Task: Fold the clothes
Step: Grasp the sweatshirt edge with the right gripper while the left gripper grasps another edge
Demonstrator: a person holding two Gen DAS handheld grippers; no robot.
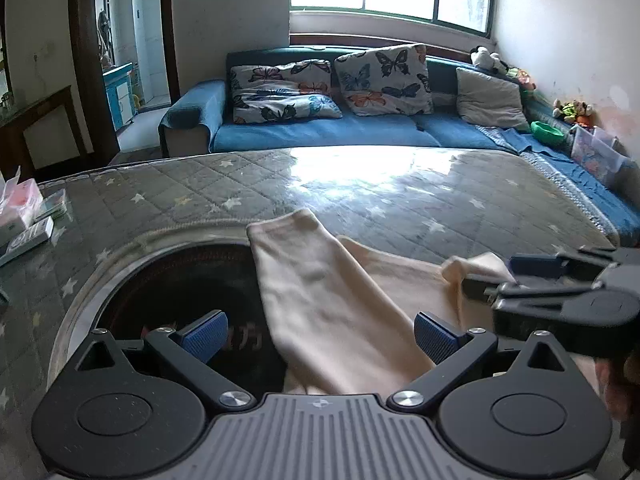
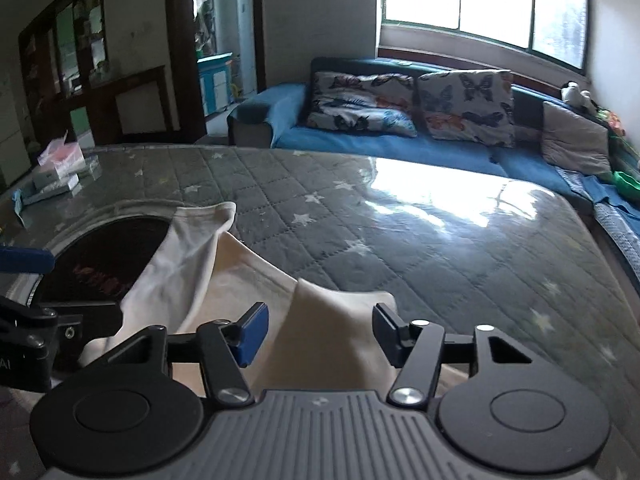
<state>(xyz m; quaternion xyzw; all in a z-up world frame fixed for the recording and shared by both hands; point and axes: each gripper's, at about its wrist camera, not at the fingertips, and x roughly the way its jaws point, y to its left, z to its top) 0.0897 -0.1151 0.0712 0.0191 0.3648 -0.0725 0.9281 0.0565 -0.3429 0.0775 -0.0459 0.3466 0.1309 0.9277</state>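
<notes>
A cream garment (image 1: 340,304) lies on the grey quilted table cover (image 1: 360,196), partly over a dark round inset (image 1: 192,280). One narrow part stretches away from me to the left. My left gripper (image 1: 320,338) is open, its blue pads either side of that cloth, just above it. My right gripper (image 2: 320,332) is open over a raised fold of the same garment (image 2: 320,320). It also shows side-on at the right of the left wrist view (image 1: 492,278), at the cloth's right corner. The left gripper's finger (image 2: 28,260) shows at the left edge of the right wrist view.
Boxes and packets (image 1: 24,216) lie at the table's left end, also in the right wrist view (image 2: 60,168). A blue sofa (image 1: 320,132) with butterfly cushions (image 1: 384,80) stands behind the table. Toys and a green bowl (image 1: 548,132) sit at the right.
</notes>
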